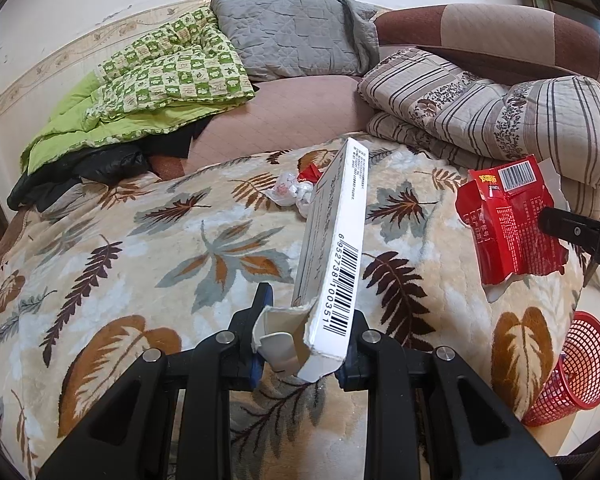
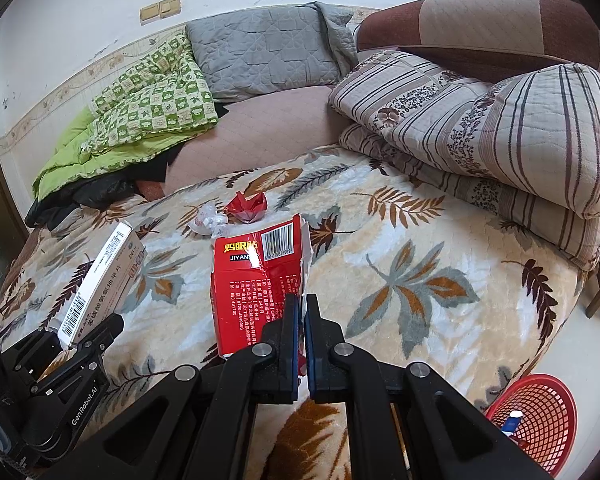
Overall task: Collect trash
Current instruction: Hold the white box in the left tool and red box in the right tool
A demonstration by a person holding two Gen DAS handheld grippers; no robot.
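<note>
My left gripper [image 1: 302, 332] is shut on the torn end of a white medicine box [image 1: 334, 236], which sticks up and forward over the bed; the same white medicine box [image 2: 104, 280] shows at the left of the right wrist view. My right gripper [image 2: 302, 320] is shut on the edge of a flattened red carton [image 2: 256, 284]; this red carton [image 1: 512, 220] hangs at the right of the left wrist view. A crumpled white wrapper [image 2: 208, 220] and a crumpled red wrapper [image 2: 248, 204] lie on the leaf-patterned blanket [image 2: 400, 272] farther back.
A red mesh waste basket [image 2: 536, 420] stands on the floor at the bed's right corner, with a white and blue item inside. Folded striped quilts [image 2: 500, 136], a green checked quilt [image 2: 152, 116] and a grey pillow [image 2: 264, 52] lie along the far side.
</note>
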